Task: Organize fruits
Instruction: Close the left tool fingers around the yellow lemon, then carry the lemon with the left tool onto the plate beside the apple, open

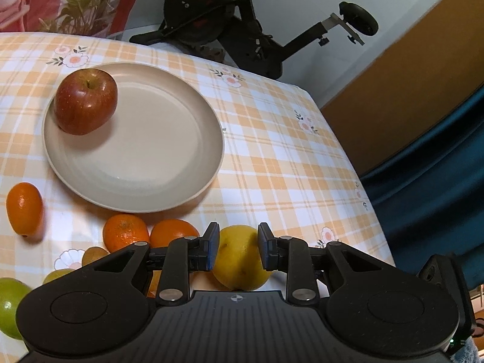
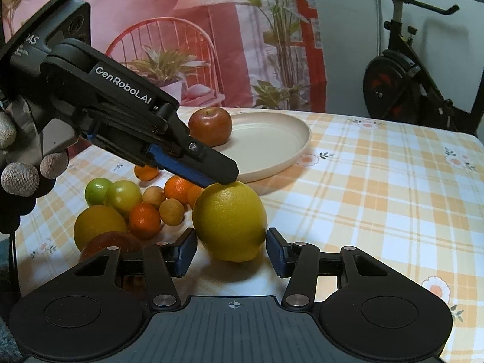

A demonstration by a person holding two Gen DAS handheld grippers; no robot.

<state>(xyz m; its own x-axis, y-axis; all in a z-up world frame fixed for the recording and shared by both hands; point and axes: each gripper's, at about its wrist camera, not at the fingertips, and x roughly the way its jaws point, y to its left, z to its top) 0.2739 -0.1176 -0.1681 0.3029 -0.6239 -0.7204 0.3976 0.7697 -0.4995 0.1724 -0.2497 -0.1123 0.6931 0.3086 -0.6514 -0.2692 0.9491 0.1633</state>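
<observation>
Both grippers meet at one big lemon (image 2: 230, 220) on the checked tablecloth (image 2: 378, 196). The left gripper (image 1: 239, 249) straddles it from above, pads spread and not pressing. The right gripper (image 2: 231, 252) is released too, its pads beside the fruit. Behind, a red apple (image 1: 85, 101) rests on the beige plate (image 1: 169, 166), near the table's far edge.

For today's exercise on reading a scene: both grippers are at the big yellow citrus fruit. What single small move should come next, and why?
Probably close the left gripper on the yellow fruit. Its pads already flank the fruit, seemingly with slight gaps. The plate holds only the apple, so there is room. The right gripper is open around the same fruit and should probably stay open.
</observation>
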